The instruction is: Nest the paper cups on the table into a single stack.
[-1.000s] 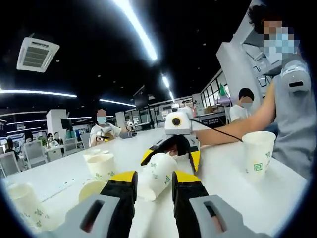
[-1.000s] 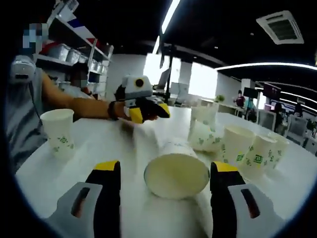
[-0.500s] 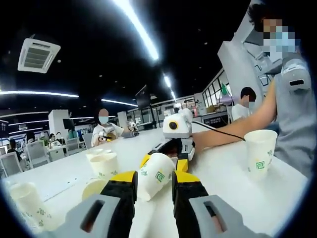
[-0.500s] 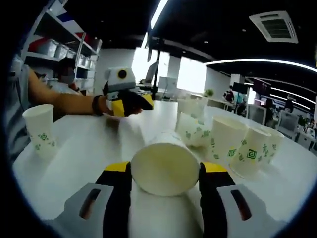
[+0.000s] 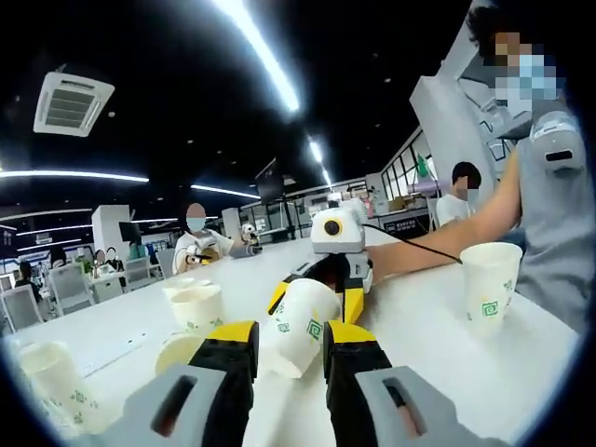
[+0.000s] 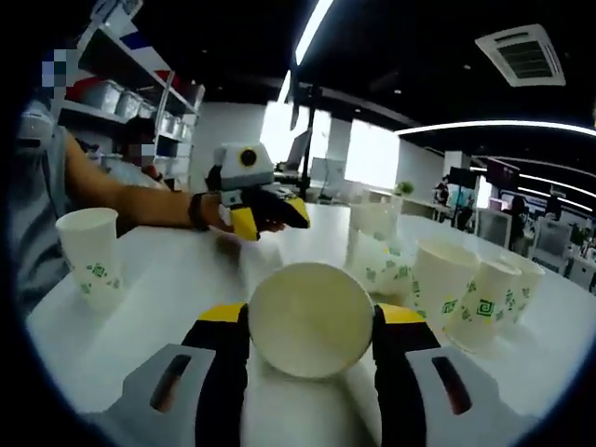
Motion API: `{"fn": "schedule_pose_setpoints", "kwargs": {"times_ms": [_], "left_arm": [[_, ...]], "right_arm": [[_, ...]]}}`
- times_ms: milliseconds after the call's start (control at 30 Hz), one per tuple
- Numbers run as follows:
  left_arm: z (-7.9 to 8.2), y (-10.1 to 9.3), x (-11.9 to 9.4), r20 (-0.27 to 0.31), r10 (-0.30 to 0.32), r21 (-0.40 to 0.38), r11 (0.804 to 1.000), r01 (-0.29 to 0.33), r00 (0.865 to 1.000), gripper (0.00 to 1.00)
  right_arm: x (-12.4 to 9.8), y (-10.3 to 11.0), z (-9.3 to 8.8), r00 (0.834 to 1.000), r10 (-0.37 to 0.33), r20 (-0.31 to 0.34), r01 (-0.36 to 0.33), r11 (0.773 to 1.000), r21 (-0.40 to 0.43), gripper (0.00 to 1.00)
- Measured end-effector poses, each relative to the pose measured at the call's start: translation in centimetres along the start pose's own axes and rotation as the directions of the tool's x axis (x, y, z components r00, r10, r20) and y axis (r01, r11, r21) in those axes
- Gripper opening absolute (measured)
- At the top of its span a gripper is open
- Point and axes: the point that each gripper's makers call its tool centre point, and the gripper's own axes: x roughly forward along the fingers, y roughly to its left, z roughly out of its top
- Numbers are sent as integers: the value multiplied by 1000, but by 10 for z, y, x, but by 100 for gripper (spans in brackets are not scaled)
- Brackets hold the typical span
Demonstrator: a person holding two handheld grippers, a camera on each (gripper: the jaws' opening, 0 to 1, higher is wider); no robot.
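Observation:
A white paper cup with green marks lies sideways between my right gripper's jaws, its open mouth facing that camera. The jaws are shut on its sides. In the left gripper view the same cup hangs tilted from the right gripper, just beyond my left gripper's tips. The left jaws stand a narrow gap apart with nothing between them. Across the table in the right gripper view, the left gripper is held by a hand.
One cup stands alone near the person's arm and also appears as the cup at the left. Several more cups cluster at the right; some stand, one lies down. The white table has bare room around the grippers.
One second ago the right jaws stood open around the lying cup. They have since shut on it and raised it a little. The left gripper has stayed where it was.

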Motion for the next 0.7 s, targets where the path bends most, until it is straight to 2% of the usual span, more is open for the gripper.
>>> {"fn": "schedule_pose_setpoints", "kwargs": {"times_ms": [333, 467, 700], "left_arm": [[-2, -1, 0, -6, -4, -3, 1000, 4, 1000, 29], [-4, -1, 1, -15, -8, -3, 1000, 8, 1000, 30], [-3, 0, 1, -13, -5, -2, 1000, 5, 1000, 30]], "right_arm": [[-6, 5, 22, 996, -6, 85, 8, 1000, -22, 55], [-5, 7, 25, 995, -3, 96, 6, 999, -31, 55], [-10, 7, 36, 988, -2, 157, 3, 1000, -6, 55]]}}
